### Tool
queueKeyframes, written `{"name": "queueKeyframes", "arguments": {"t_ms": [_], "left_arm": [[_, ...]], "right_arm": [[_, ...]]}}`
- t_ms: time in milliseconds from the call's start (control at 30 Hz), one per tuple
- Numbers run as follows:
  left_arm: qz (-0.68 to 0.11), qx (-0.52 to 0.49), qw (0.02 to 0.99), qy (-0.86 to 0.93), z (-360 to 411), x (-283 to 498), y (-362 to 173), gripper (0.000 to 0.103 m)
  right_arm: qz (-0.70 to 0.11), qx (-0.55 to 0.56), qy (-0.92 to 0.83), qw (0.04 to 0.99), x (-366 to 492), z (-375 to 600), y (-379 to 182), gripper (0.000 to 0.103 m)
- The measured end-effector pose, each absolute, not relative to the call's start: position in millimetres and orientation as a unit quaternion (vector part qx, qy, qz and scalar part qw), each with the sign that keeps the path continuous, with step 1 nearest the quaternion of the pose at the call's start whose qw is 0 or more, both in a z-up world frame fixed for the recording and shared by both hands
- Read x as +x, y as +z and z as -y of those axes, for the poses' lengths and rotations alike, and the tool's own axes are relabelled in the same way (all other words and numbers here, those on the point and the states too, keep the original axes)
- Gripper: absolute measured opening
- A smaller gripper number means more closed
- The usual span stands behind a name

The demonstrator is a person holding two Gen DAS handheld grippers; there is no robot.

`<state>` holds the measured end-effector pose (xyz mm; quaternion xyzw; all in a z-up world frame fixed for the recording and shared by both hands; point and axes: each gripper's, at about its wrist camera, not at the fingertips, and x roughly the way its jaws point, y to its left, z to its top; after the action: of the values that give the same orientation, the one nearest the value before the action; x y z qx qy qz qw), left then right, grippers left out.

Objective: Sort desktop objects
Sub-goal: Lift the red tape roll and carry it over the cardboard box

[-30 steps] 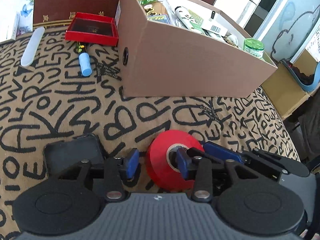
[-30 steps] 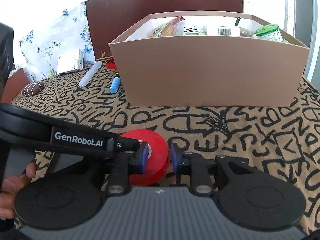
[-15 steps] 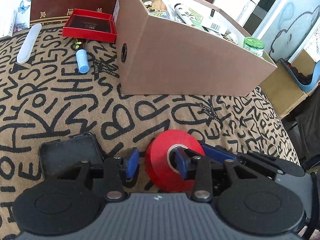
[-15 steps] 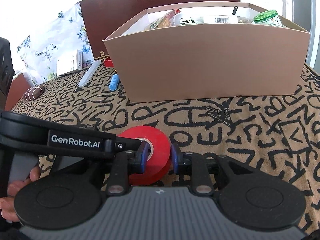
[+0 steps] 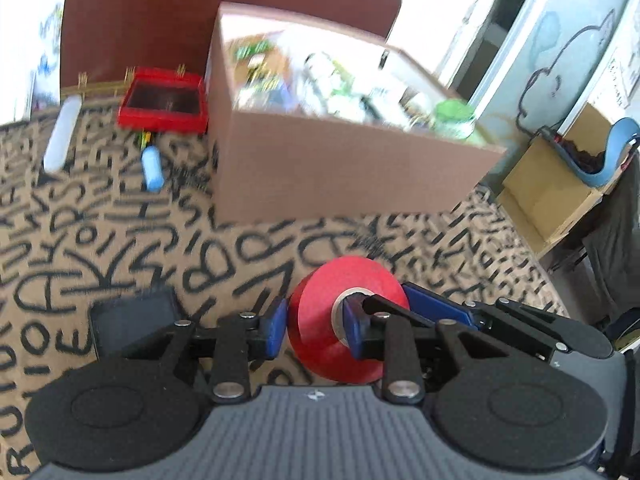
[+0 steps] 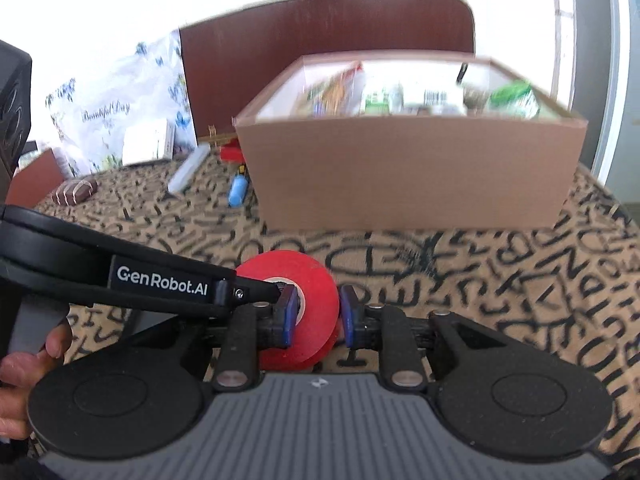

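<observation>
A red tape roll point(image 5: 344, 320) is held above the lettered tablecloth by both grippers. My left gripper point(image 5: 314, 330) is shut on its left side, one finger in the core, one outside. My right gripper point(image 6: 318, 316) is shut on the roll point(image 6: 308, 304) from the other side, one finger in the core, one outside. The brown cardboard box point(image 5: 340, 176), full of small items, stands ahead; it also shows in the right wrist view point(image 6: 408, 172).
A red tray point(image 5: 162, 104), a blue-capped pen point(image 5: 152, 164) and a white case point(image 5: 60, 138) lie left of the box. A black flat object point(image 5: 132, 320) lies near left. A striped brown object point(image 6: 76, 192) and floral bag point(image 6: 116, 120) sit far left.
Both grippers have lifted the red tape roll upward; the box top and its contents come more into view. The grips stay the same.
</observation>
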<state>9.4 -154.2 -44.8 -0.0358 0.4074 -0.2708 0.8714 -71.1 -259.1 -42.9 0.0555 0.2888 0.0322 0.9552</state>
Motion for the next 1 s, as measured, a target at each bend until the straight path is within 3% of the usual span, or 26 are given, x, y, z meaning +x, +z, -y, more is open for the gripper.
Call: {"name": "queueKeyframes", "arguments": {"t_ms": [533, 1000], "left_arm": [[-0.306, -0.039, 0.905, -0.293, 177.8, 38.0, 36.5, 0.029], [-0.288, -0.079, 0.912, -0.279, 167.2, 136.1, 60.6, 0.029]], "right_arm": [[-0.175, 0.021, 0.015, 0.984, -46.8, 290.5, 35.5, 0.022], [-0.162, -0.007, 0.031, 0.986, 56.1, 285.1, 65.4, 0.022]]}}
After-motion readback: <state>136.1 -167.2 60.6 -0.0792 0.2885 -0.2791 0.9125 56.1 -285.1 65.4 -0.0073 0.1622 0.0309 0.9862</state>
